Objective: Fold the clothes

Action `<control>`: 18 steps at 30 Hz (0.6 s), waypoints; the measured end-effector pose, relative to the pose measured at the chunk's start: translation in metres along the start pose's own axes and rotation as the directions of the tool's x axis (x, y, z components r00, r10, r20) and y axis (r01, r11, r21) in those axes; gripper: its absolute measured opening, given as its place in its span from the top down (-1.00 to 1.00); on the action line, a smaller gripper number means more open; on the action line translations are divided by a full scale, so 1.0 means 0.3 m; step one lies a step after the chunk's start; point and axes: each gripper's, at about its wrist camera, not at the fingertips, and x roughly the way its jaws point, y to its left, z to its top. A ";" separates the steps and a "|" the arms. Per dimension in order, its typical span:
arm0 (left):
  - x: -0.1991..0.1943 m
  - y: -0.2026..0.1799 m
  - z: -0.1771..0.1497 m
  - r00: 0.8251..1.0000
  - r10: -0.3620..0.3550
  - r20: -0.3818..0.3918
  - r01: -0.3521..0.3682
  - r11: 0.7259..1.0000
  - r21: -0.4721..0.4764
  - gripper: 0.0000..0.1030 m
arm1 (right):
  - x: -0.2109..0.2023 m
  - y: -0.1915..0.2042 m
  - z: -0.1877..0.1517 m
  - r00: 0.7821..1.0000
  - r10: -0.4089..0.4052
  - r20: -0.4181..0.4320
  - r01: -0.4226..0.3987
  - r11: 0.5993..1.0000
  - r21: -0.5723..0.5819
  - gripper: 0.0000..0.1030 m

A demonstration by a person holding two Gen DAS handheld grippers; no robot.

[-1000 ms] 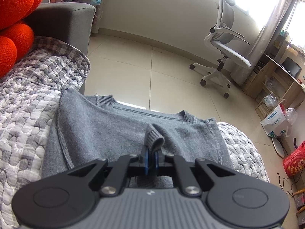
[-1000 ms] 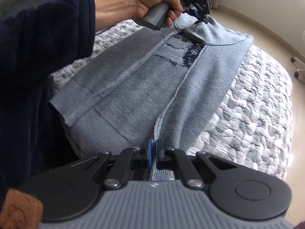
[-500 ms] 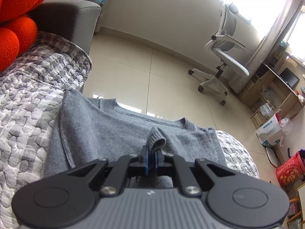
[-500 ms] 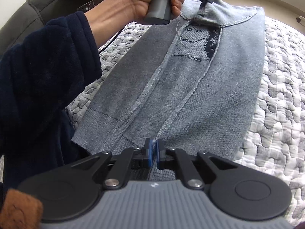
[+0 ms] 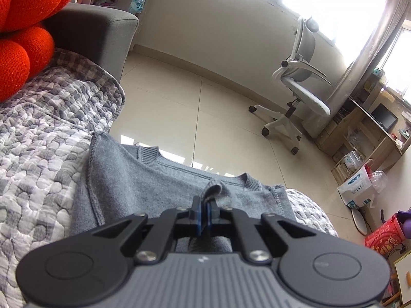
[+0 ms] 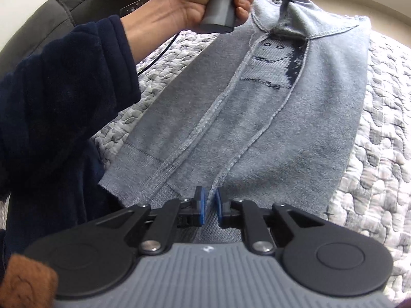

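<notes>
A grey sweater is being laid flat on a quilt, sides folded in toward the middle, so a knitted face pattern is being left showing between two seam edges. The sweater is seen lengthwise in the right wrist view: hem at the near end, collar at the far end.

The left gripper is being kept pressed together on a small ribbed fold of the sweater's far end, just near of the collar; the fold is being pinched up between the blue pads. In the right wrist view the same gripper is being held by the left hand at the far end, a dark blue sleeve being worn on that arm.

The right gripper is being opened over the near hem. A seam edge is lying in the gap between its pads, but it is not being pressed by them.

In the left wrist view an orange cushion is being shown far left on a grey sofa, and an office chair far right on the tiled floor.
</notes>
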 end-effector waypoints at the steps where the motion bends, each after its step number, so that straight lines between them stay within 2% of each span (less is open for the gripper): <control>1: 0.004 0.001 -0.003 1.000 0.005 -0.003 -0.005 1.000 0.001 0.93 | 0.001 -0.001 0.000 1.000 0.000 0.000 0.000 1.000 -0.001 0.67; 7: -0.033 -0.017 0.019 0.999 -0.027 0.045 0.028 1.000 -0.006 0.93 | 0.009 -0.004 0.000 1.000 0.001 -0.002 -0.001 1.000 -0.006 0.67; 9: -0.041 -0.025 0.026 0.998 -0.035 0.059 0.035 0.999 0.000 0.93 | 0.008 -0.010 0.001 1.000 -0.018 0.021 0.018 1.000 0.011 0.67; 12: -0.015 -0.012 0.012 0.999 -0.011 0.039 0.011 1.000 -0.006 0.93 | 0.010 -0.019 0.007 0.999 -0.028 0.047 0.027 0.999 0.036 0.67; 15: 0.024 0.018 -0.012 1.000 0.007 -0.003 -0.007 0.999 -0.031 0.93 | 0.019 -0.009 0.007 0.999 -0.016 0.033 0.015 1.000 0.016 0.67; 18: 0.012 0.020 -0.003 1.000 -0.007 0.013 0.007 0.999 -0.046 0.93 | 0.018 -0.003 0.008 0.999 -0.003 0.042 0.003 1.000 0.013 0.67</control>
